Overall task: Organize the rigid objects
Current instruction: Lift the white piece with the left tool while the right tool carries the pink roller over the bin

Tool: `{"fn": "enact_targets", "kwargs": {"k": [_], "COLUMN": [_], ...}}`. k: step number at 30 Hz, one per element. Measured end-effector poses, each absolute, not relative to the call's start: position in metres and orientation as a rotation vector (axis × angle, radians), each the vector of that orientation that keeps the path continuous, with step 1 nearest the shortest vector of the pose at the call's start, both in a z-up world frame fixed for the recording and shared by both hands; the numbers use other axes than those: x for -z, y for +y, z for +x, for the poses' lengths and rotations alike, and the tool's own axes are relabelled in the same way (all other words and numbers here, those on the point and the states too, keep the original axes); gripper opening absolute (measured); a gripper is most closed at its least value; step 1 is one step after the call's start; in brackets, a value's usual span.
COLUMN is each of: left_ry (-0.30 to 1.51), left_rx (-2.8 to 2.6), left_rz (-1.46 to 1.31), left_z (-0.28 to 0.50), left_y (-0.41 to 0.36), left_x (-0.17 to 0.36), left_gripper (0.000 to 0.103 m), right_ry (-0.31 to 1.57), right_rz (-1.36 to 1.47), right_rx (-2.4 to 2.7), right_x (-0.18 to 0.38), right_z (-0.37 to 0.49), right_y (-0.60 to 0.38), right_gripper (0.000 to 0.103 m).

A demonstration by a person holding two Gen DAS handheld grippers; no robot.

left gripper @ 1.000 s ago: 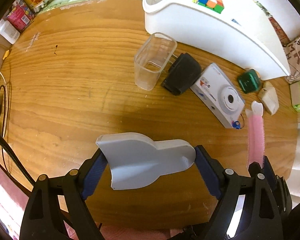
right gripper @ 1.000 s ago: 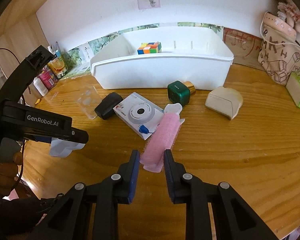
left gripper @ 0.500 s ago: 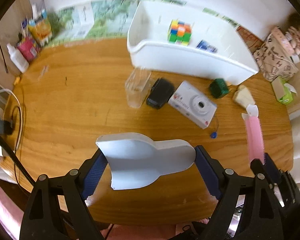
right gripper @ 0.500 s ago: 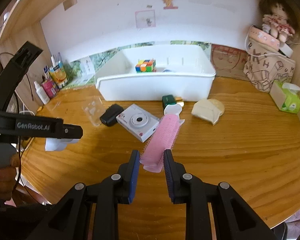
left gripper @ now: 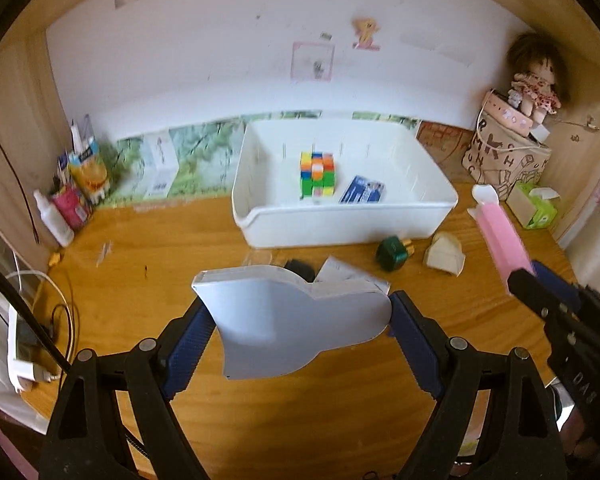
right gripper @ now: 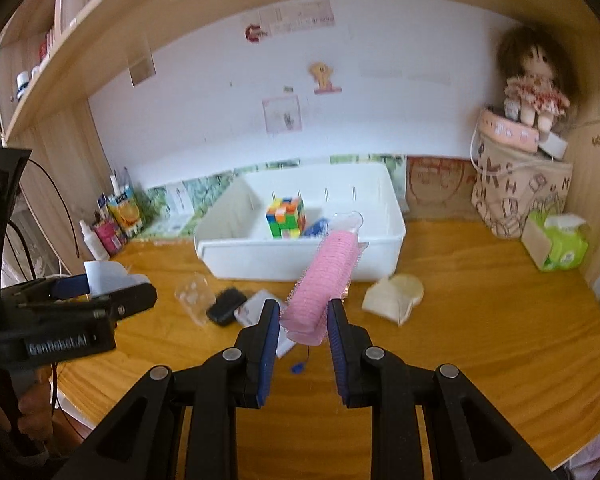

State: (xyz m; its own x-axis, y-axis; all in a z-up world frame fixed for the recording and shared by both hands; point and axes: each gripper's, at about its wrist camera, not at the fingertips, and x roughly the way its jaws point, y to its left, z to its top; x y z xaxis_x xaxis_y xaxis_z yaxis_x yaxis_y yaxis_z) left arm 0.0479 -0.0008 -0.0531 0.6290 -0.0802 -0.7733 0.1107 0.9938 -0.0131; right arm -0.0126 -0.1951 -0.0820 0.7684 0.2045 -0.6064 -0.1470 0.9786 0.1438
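Pink roller (right gripper: 327,280) clamped in R hand-held gripper (right gripper: 303,320), L hand-held gripper (left gripper: 300,320) gripping grey scoop (left gripper: 288,320), green cube (left gripper: 392,254) L view only.

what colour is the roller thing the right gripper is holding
Pink, the hair roller with a clear clip; clearest in the right wrist view.

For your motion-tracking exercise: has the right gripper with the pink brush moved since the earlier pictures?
Yes. The right gripper rose: the pink brush now overlaps the white bin, where before it lay low over the table.
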Motion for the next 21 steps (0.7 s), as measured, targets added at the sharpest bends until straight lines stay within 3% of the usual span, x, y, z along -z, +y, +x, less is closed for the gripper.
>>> {"fn": "enact_targets", "kwargs": {"k": [9, 21], "left_ry": [0.763, 0.75], "left_rx": [0.091, 0.008], "left_rz": [0.027, 0.013], "left_z": [0.074, 0.125], "left_y": [-0.015, -0.029], "left_x": [0.021, -0.005], "left_gripper": [0.088, 0.088], "right_ry": [0.582, 0.59], "right_rz": [0.049, 0.001], "right_rx": [-0.237, -0.34], "right_x": [0.047, 0.035], "right_z": [0.019, 0.087], "right_y": [-0.211, -0.23], "right_gripper": [0.024, 0.024]}}
